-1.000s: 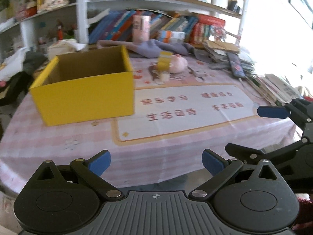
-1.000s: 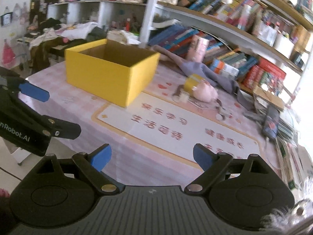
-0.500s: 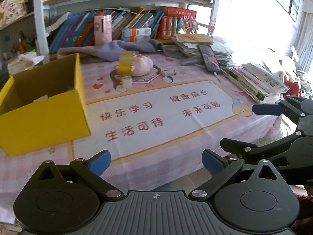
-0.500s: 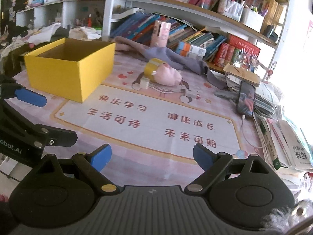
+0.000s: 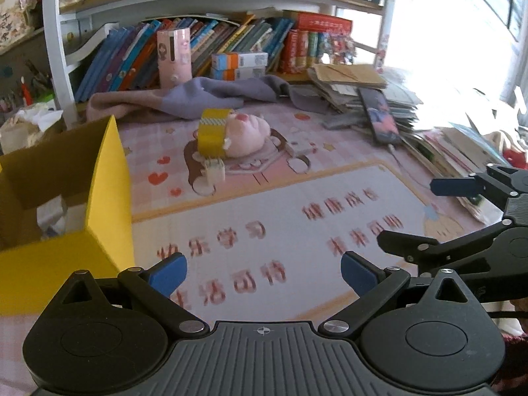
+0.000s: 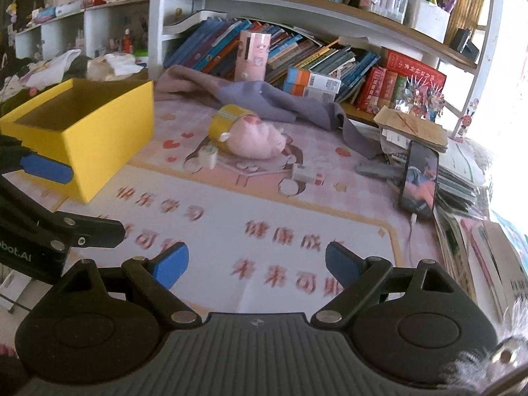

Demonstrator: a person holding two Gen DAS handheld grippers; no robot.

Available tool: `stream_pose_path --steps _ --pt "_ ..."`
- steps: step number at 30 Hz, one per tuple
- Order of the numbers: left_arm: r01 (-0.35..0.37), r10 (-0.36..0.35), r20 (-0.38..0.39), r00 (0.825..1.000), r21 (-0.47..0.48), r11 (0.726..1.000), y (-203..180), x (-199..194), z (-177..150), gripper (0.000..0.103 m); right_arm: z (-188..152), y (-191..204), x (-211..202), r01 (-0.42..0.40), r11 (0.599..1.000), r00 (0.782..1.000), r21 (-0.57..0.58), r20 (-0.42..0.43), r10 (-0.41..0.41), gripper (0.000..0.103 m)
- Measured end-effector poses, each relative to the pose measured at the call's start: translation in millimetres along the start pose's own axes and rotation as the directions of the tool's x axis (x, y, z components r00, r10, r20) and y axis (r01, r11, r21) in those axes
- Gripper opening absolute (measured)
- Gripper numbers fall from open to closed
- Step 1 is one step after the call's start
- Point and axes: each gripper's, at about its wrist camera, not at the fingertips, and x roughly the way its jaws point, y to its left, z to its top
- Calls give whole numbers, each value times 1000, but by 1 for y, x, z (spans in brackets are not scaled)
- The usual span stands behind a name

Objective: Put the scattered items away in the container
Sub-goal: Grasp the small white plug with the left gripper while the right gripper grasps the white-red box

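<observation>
- Box [image 6: 99, 132]: yellow, open-topped, on the desk [image 6: 330, 204] at its left side — paper scraps lie inside.
- Tape roll [image 5: 213, 132]: yellow, on edge, touching the pink plush [image 5: 246, 135] at mid-desk, well apart from the box.
- White clip [image 5: 214, 168]: just in front of the roll.
- White block [image 6: 305, 173]: right of the plush.
- Left gripper [image 5: 264, 274]: jaws spread wide, nothing between them — above the near desk edge.
- Right gripper [image 6: 255, 264]: jaws likewise released, empty.
- Phone [image 6: 419, 178]: leans on stacked papers at right.
</observation>
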Motion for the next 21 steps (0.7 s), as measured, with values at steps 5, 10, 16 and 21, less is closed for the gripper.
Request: stream_pose_path --steps 5,10,16,21 --pt "-52 53 20 998 -44 998 0 27 28 101 20 -35 34 -25 999 1000 27 -2 25 89" --pt "-112 114 25 993 -79 991 0 60 53 101 39 -64 77 -35 999 999 41 14 35 88" --pt "-195 196 9 981 -62 979 -2 104 74 100 56 -85 132 -59 998 998 21 22 58 86" --pt "-237 237 -20 971 -55 970 1 139 83 100 67 -96 174 -72 997 997 19 18 72 86"
